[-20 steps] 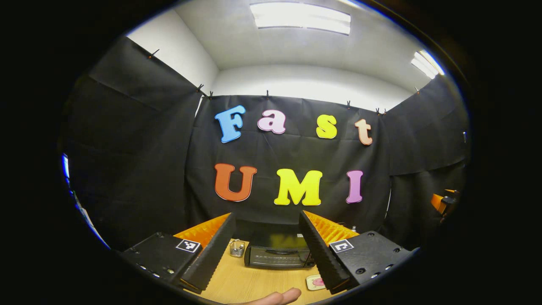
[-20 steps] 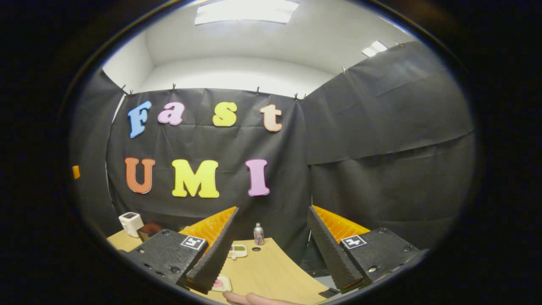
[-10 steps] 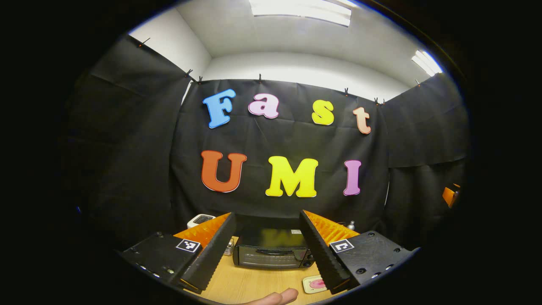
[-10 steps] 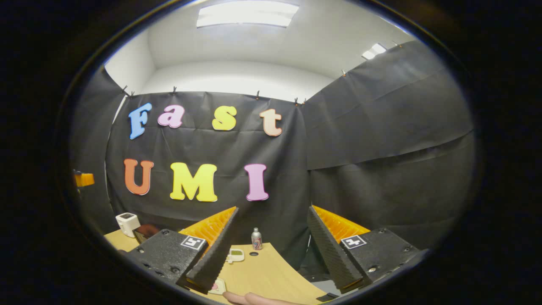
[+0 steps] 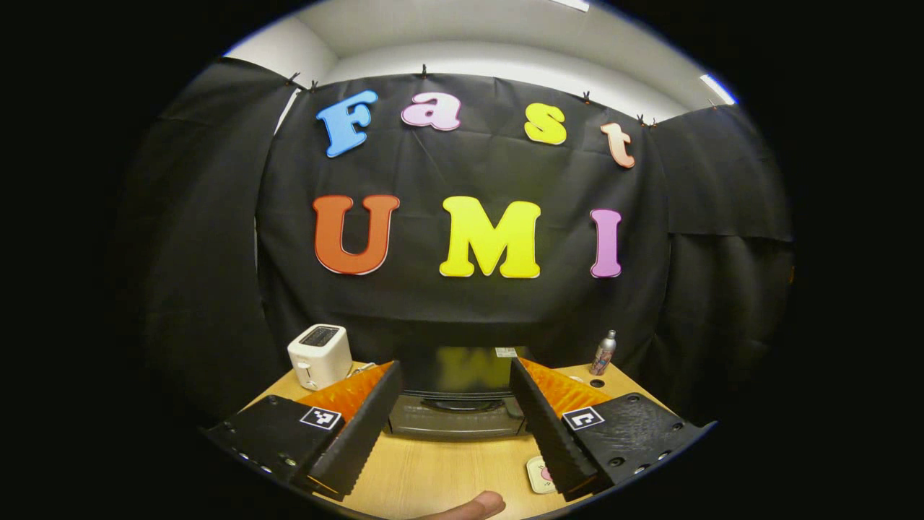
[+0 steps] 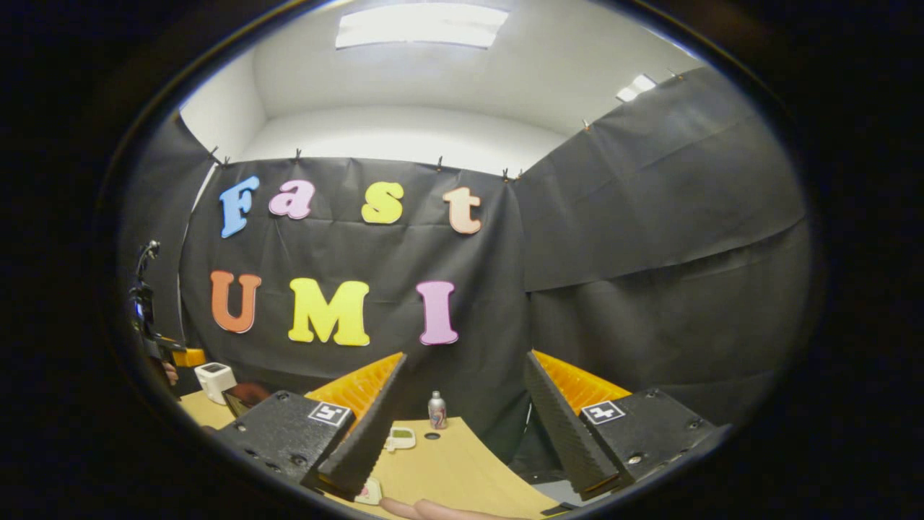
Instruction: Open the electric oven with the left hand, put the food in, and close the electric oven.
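A black electric oven stands on the wooden table with its door closed, straight ahead in the left gripper view. My left gripper is open and empty, a short way in front of the oven, not touching it. A small plate with pink food lies on the table by the gripper's right finger. In the right gripper view my right gripper is open and empty above the table. The food plate peeks out beside its left finger. The left gripper shows at the far left edge.
A white toaster stands left of the oven and a small bottle at its right. In the right gripper view the bottle, a small white dish and the toaster show. A fingertip shows at the bottom.
The left gripper has tilted down and drawn nearer to the oven, bringing the toaster and bottle into its view. The right gripper has barely moved; the left gripper has entered its view at the left edge.
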The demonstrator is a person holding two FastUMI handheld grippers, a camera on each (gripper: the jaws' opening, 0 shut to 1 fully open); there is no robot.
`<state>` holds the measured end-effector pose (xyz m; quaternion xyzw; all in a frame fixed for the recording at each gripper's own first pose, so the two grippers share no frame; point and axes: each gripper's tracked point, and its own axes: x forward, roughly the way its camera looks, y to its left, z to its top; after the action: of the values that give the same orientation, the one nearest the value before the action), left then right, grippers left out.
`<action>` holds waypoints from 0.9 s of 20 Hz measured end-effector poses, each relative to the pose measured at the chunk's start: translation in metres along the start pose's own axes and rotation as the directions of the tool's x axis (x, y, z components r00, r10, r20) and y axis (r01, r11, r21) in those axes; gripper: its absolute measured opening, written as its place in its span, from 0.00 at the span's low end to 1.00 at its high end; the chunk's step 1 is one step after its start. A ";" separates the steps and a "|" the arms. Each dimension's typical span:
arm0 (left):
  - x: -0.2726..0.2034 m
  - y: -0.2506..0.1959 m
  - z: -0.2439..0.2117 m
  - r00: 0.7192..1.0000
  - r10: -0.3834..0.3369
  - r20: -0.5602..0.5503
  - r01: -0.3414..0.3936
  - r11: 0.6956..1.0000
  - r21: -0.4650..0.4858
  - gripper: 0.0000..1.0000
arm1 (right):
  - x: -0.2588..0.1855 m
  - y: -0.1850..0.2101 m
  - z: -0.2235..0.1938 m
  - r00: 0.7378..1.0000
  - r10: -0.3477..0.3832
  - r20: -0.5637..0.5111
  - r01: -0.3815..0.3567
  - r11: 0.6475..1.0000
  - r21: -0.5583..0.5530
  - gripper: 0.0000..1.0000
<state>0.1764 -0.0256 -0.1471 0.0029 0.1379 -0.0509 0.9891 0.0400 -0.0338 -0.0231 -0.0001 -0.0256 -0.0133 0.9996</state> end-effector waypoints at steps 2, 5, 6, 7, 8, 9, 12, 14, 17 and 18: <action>0.020 -0.008 -0.016 0.999 -0.025 -0.035 0.025 1.000 0.007 0.95 | 0.003 0.001 -0.003 1.000 0.000 0.000 0.000 1.000 -0.007 0.98; 0.050 -0.023 -0.044 0.993 -0.049 -0.110 0.054 0.998 0.041 0.95 | 0.006 0.003 -0.006 1.000 0.014 0.003 -0.014 1.000 0.004 0.98; 0.061 -0.026 -0.053 0.990 -0.044 -0.136 0.052 0.997 0.054 0.95 | 0.007 0.004 -0.009 1.000 0.024 0.000 -0.024 1.000 0.008 0.98; 0.070 -0.028 -0.061 0.987 -0.044 -0.154 0.055 0.996 0.064 0.95 | 0.007 0.007 -0.013 0.999 0.037 -0.007 -0.037 0.999 0.012 0.98; 0.082 -0.031 -0.071 0.983 -0.045 -0.180 0.059 0.996 0.068 0.95 | 0.009 0.009 -0.015 0.999 0.046 -0.014 -0.045 0.999 0.017 0.98; 0.092 -0.033 -0.080 0.978 -0.038 -0.206 0.054 0.996 0.070 0.95 | 0.011 0.009 -0.016 0.999 0.051 -0.015 -0.051 0.999 0.018 0.98; 0.118 -0.029 -0.106 0.963 -0.008 -0.269 0.031 0.996 0.084 0.96 | 0.017 0.008 -0.021 0.998 0.055 -0.018 -0.055 0.998 0.013 0.98; 0.132 -0.024 -0.121 0.953 0.014 -0.302 0.017 0.995 0.099 0.96 | 0.020 0.009 -0.024 0.998 0.060 -0.020 -0.060 0.998 0.012 0.98; 0.148 -0.025 -0.132 0.946 0.021 -0.325 0.020 0.992 0.122 0.96 | 0.024 0.009 -0.031 0.997 0.070 -0.027 -0.070 0.997 0.015 0.98; 0.152 -0.023 -0.134 0.944 0.026 -0.328 0.015 0.992 0.123 0.96 | 0.024 0.010 -0.033 0.997 0.076 -0.033 -0.076 0.997 0.017 0.98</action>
<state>0.2833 -0.0611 -0.3178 0.0729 0.2975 -0.0553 0.9503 0.0657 -0.0240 -0.0545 0.0071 -0.0088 0.0250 0.9996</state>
